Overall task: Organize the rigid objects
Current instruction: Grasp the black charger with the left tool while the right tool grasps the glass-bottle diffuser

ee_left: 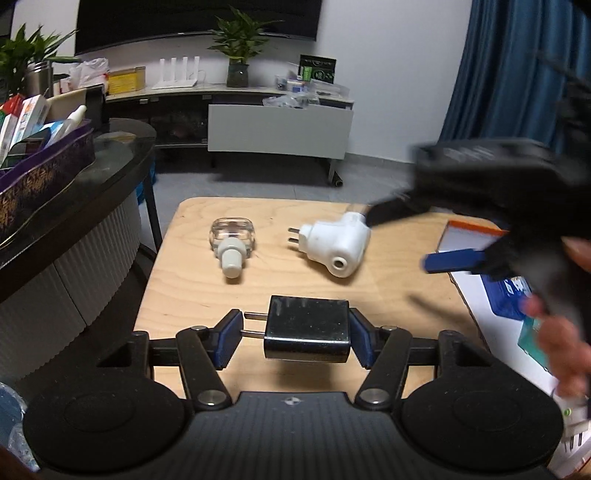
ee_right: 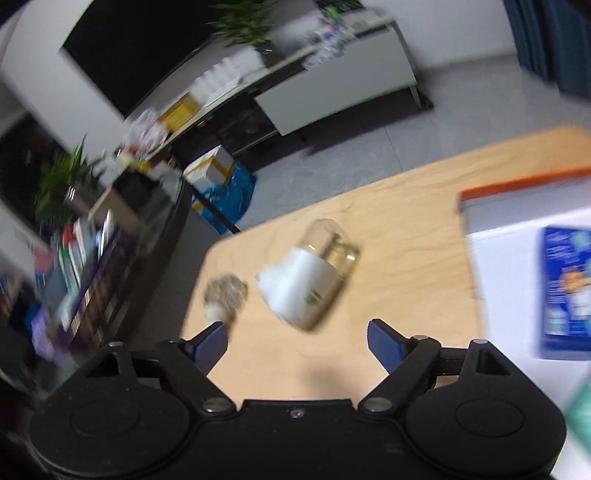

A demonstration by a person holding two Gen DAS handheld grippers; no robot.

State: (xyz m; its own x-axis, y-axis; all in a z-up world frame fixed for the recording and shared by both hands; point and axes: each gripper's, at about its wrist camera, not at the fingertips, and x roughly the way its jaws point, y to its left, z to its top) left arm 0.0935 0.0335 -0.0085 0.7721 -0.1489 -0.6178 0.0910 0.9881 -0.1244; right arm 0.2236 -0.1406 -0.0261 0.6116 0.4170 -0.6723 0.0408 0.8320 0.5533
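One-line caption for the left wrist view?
Left gripper clamps black charger above wooden table; clear bottle, white plug-in beyond.

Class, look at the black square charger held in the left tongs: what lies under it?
Under the black square charger only its shadow on the light wooden table shows; the spot directly beneath is hidden.

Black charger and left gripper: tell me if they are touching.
Touching. The left wrist view shows the black charger lifted off the table, the left gripper clamping it: one pad on its body, the other against its prongs.

Home living room. Wall-mounted TV over a low media console, potted plant, router, blue curtain.
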